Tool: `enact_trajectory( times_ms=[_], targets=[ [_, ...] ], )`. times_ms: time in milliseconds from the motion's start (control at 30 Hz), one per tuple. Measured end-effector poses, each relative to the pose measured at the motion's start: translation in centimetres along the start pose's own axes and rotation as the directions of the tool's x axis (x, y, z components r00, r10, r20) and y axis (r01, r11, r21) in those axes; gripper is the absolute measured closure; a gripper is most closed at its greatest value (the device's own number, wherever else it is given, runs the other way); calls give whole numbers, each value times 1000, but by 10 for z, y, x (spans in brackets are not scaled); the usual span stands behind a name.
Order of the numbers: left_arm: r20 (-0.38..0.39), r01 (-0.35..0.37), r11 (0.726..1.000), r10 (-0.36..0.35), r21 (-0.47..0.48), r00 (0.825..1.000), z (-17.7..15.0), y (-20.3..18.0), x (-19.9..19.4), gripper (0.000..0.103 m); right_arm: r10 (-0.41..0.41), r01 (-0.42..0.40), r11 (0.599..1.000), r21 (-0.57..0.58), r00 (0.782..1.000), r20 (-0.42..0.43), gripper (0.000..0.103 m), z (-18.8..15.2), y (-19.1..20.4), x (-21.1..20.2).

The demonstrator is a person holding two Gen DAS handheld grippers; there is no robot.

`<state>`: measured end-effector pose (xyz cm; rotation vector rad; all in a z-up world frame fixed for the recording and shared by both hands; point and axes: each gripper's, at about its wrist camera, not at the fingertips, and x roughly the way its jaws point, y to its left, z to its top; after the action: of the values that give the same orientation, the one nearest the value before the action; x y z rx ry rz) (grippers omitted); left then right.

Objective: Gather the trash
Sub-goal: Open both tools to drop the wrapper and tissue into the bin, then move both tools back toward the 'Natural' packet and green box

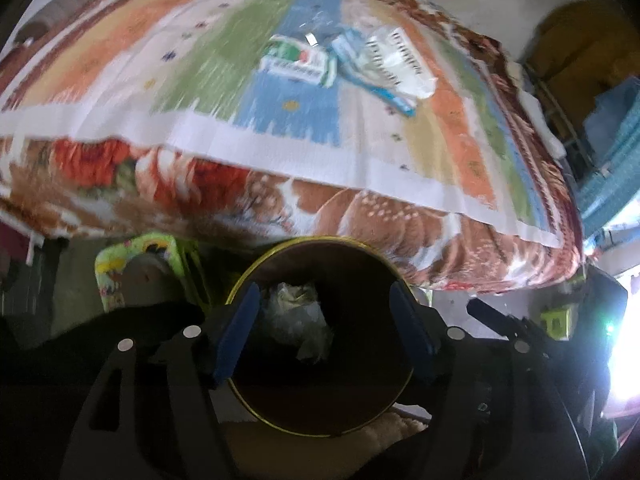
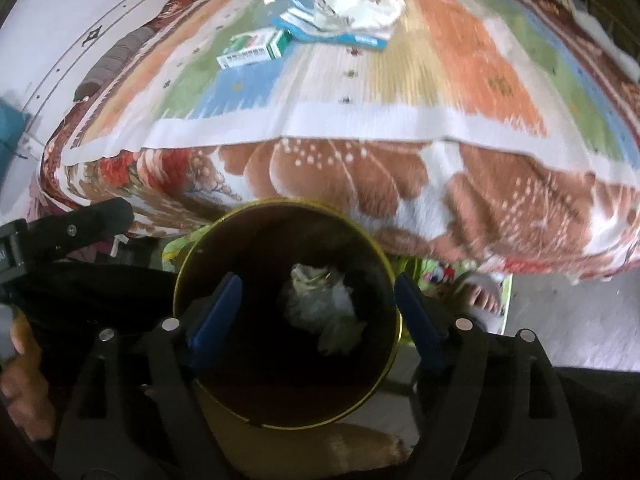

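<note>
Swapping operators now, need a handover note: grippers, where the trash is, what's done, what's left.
Left gripper: open, nothing between the pads, over the bin.
Right gripper: open, empty, over the same bin.
Done: crumpled pale trash lies inside the bin.
Left, all on the striped bedspread: green-and-white carton, white plastic wrapper lying over a blue-edged packet, and a small shiny scrap next to them.
Watch out: a person's sandalled foot is on the floor beside the bin.
</note>
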<state>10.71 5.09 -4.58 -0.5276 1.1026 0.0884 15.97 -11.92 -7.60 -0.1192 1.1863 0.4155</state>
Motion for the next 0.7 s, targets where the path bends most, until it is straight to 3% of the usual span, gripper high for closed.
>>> enact_trajectory(
  times_ms=[167,500,633,700],
  targets=[
    [59,-41,988,33,148,998,15,-12,-22,23,10,-10,1000,-18,999,39,18,6,-2,-11],
    [109,-133,948,106,288,988,37,-19,-31,12,12,-7,999,-49,995,104,9,28,-6,-32],
    [108,-159,922,128,353,986,46,-24,-28,7,21,-13,998,-66,993,117,9,37,-5,-36],
    [75,-133,922,113,364,991,50,-24,-21,6,5,6,997,-78,991,133,9,42,-5,-40]
  ],
)
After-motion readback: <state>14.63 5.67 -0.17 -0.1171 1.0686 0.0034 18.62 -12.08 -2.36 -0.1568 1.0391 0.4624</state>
